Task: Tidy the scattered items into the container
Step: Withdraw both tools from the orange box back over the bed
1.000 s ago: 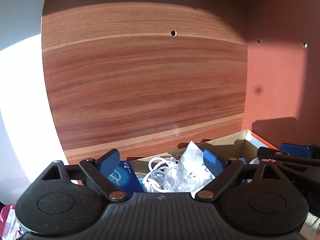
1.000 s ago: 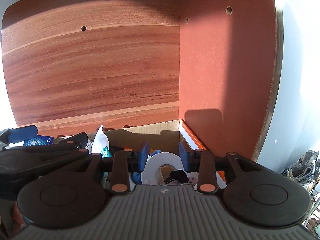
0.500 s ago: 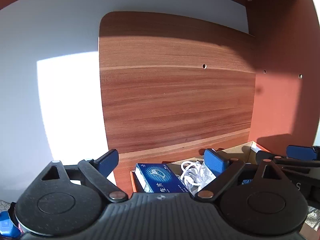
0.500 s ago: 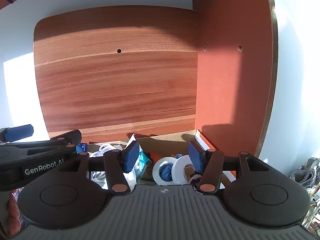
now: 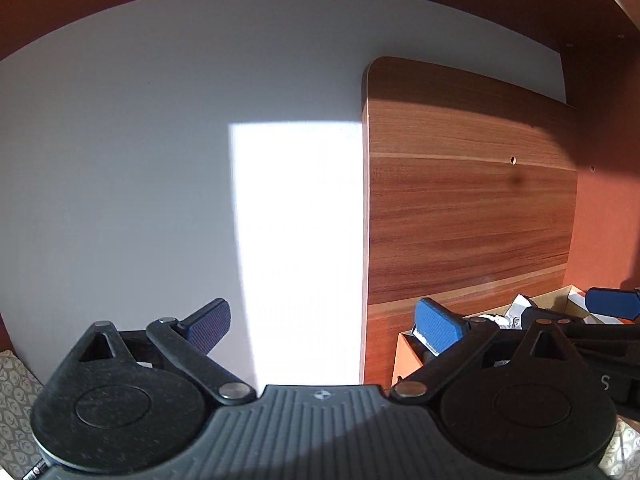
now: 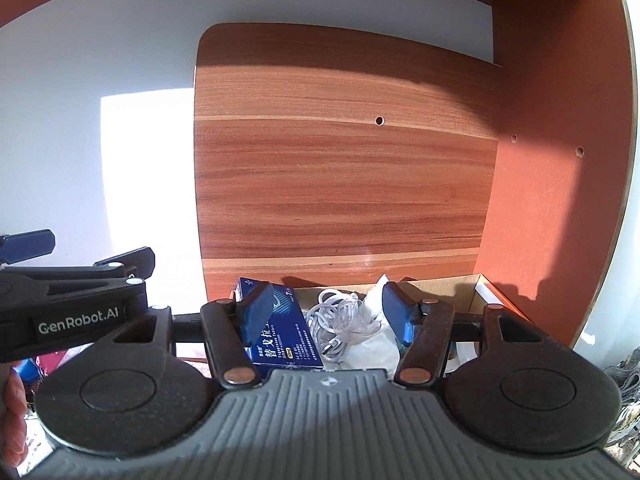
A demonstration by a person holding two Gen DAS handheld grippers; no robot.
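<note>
Looking along your right gripper (image 6: 326, 312), you see its ribbed blue pads (image 6: 396, 312) spread wide apart with nothing between them, hanging just above the cardboard box (image 6: 460, 286). That box has plain brown inner walls and an orange outer skin with a white rim at its right end. Inside lie a glossy blue carton (image 6: 286, 336) printed with white characters, a tangled white cable (image 6: 338, 314) with a plug end, and a crumpled white bag (image 6: 374, 338) beside it; these three sit touching one another. Your gripper body cuts off the near half of the box, so what lies deeper in it cannot be told.

Your left gripper (image 5: 324, 322) is likewise released, its textured blue pads (image 5: 210, 324) far apart and empty. It points mostly at a white wall (image 5: 140, 180) carrying a hard-edged bright patch of sunlight. Only an orange corner of the box shows behind its right finger, with scraps of white contents hard to make out.

Behind the box stands a wood-grain panel (image 6: 340, 184), smooth laminate with a rounded upper corner, pale stripes and a small drilled hole. A plain reddish-brown side board (image 6: 560, 200) meets it at the right. Patterned grey fabric (image 5: 16, 412) peeks out at the lower left edge of the left view.
</note>
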